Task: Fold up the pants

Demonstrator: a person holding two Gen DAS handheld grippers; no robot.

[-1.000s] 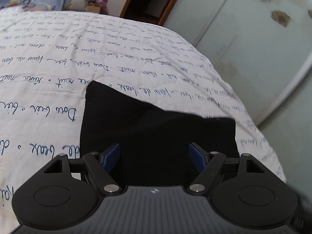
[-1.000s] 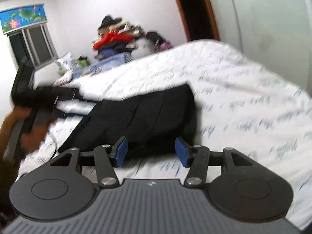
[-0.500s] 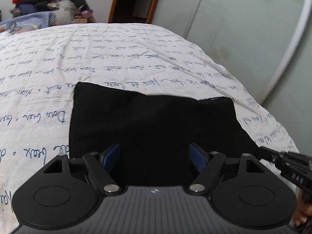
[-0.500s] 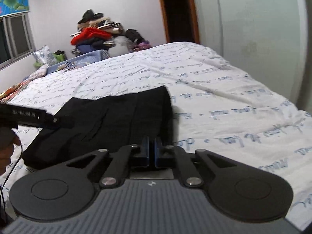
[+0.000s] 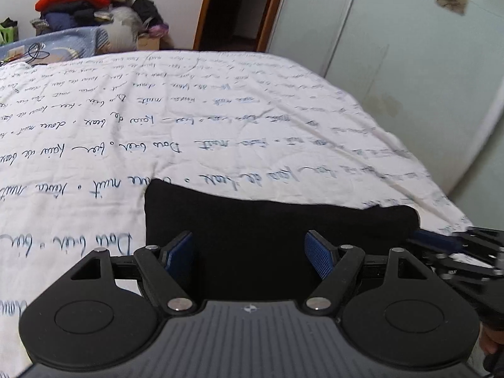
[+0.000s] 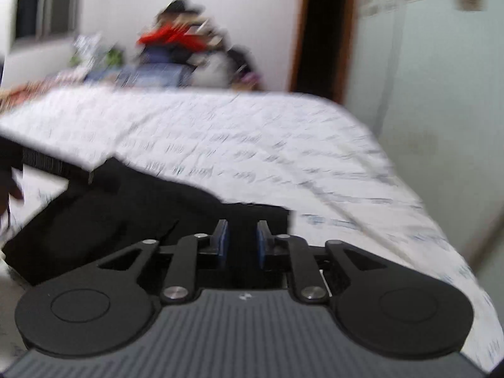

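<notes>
Pants [image 5: 277, 239] nearer now (folded, black)

Left handheld black plastic two-finger gripper [image 5: 249, 253]: ribbed dark-grey top plate with a small white emblem, two round black discs either side, black linkage arms fixed with silver screws, blue textured rubber pads [image 5: 316, 256] on the fingers. Right handheld black plastic two-finger gripper [image 6: 241, 241]: same build, same ribbed plate, same silver screws, same blue pads [image 6: 223, 242]
</notes>
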